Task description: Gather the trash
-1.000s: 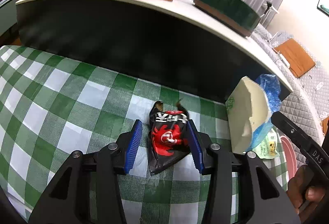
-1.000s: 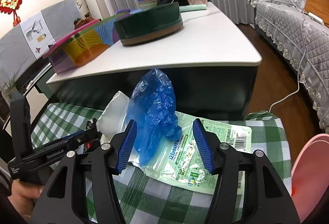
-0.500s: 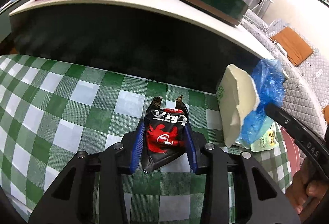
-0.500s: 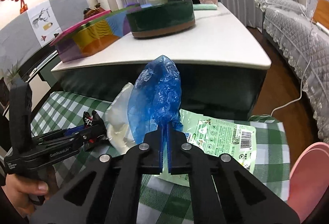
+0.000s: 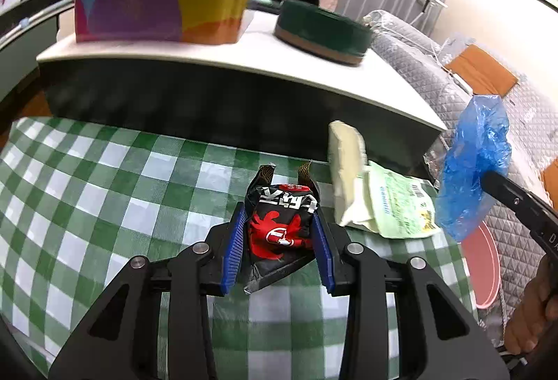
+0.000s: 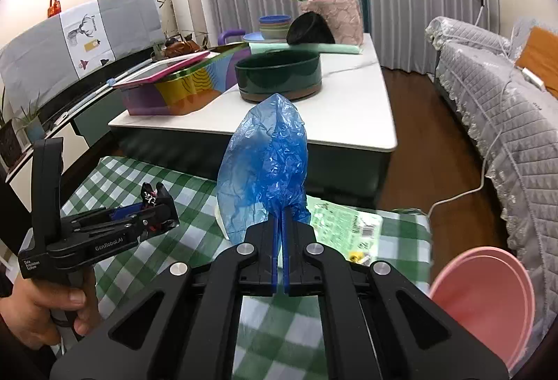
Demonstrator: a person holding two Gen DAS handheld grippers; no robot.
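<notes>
My left gripper (image 5: 278,242) is shut on a black and red snack wrapper (image 5: 279,230) and holds it above the green checked cloth (image 5: 104,191). My right gripper (image 6: 281,230) is shut on a crumpled blue plastic bag (image 6: 265,160), lifted off the cloth; the bag also shows in the left wrist view (image 5: 470,167). A white wrapper (image 5: 347,167) and a pale green printed packet (image 5: 397,205) lie on the cloth between the two grippers. The left gripper shows in the right wrist view (image 6: 153,202) with the wrapper sticking out.
A pink bin (image 6: 488,303) stands at the cloth's right edge. Behind the cloth is a low white-topped table (image 6: 348,122) with a dark green round tin (image 6: 279,73) and a colourful box (image 6: 174,87). A grey covered sofa (image 6: 505,101) is on the right.
My left gripper closed on the snack wrapper and lifted it. My right gripper closed on the blue bag and raised it off the white wrapper and green packet.
</notes>
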